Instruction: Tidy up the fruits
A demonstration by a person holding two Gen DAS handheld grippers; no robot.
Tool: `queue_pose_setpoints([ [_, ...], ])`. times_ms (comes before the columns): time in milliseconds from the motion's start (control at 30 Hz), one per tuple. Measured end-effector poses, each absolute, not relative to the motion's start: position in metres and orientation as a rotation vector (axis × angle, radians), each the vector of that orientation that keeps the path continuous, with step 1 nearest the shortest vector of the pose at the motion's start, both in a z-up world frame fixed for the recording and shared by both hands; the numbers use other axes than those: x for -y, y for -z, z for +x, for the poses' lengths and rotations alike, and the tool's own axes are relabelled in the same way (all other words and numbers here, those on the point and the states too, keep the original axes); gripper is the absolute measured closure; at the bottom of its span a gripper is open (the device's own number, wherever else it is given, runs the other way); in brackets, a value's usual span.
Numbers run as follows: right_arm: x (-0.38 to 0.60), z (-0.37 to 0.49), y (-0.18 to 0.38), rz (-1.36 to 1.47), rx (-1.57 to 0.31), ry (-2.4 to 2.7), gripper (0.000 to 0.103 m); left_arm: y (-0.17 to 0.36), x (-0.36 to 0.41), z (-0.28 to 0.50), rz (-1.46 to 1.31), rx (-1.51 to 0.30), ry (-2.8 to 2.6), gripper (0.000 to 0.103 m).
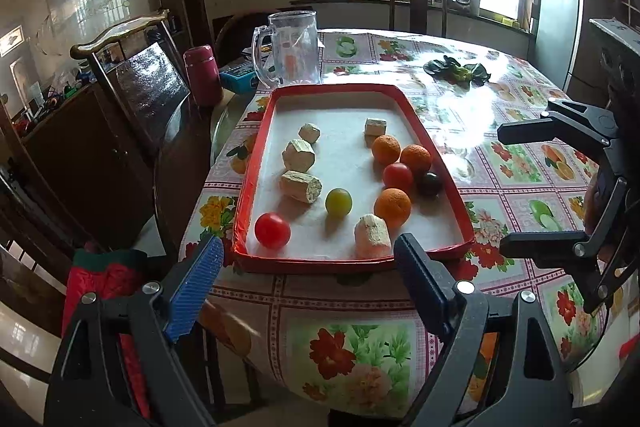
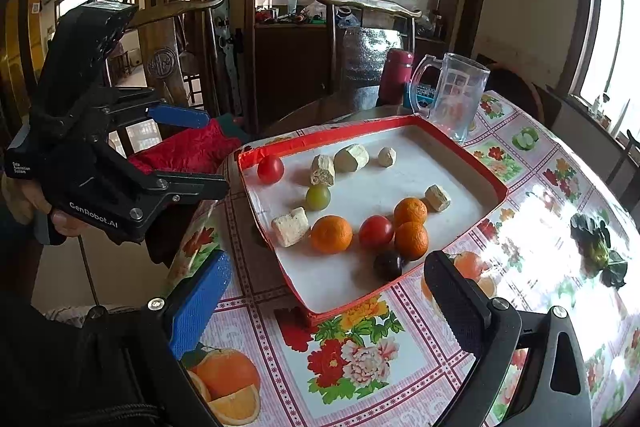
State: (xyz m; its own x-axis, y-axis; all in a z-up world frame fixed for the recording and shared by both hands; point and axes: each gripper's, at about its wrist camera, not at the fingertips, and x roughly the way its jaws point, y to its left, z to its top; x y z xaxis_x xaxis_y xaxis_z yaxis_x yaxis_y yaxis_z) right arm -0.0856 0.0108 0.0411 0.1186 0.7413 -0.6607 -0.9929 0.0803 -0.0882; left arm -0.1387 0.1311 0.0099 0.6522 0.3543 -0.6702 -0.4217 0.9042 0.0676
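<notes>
A red-rimmed tray (image 1: 256, 163) (image 2: 496, 193) with a white floor lies on the flowered table. In it are three oranges (image 1: 393, 203) (image 2: 331, 233), two red tomatoes (image 1: 272, 229) (image 2: 270, 169), a green fruit (image 1: 338, 202) (image 2: 318, 197), a dark plum (image 1: 430, 183) (image 2: 387, 265) and several pale cut chunks (image 1: 301, 186) (image 2: 290, 227). My left gripper (image 1: 310, 267) (image 2: 192, 151) is open and empty, just short of the tray's near rim. My right gripper (image 2: 328, 291) (image 1: 504, 187) is open and empty, at the tray's right side.
A clear plastic jug (image 1: 294, 47) (image 2: 456, 99), a maroon flask (image 1: 203, 75) (image 2: 395, 75) and a blue box (image 1: 240, 77) stand beyond the tray. Dark green leaves (image 1: 458, 69) (image 2: 600, 247) lie on the table. Wooden chairs (image 1: 136, 67) and red cloth (image 1: 108, 275) are at the left.
</notes>
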Motion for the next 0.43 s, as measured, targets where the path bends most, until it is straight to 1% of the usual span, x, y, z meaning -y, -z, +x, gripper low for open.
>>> queue_pose_setpoints([
  [433, -0.002, -0.08, -0.037, -0.592, -0.539, -1.366, 0.005, -0.011, -0.131, -0.133, -0.134, -0.756, -0.42, 0.015],
])
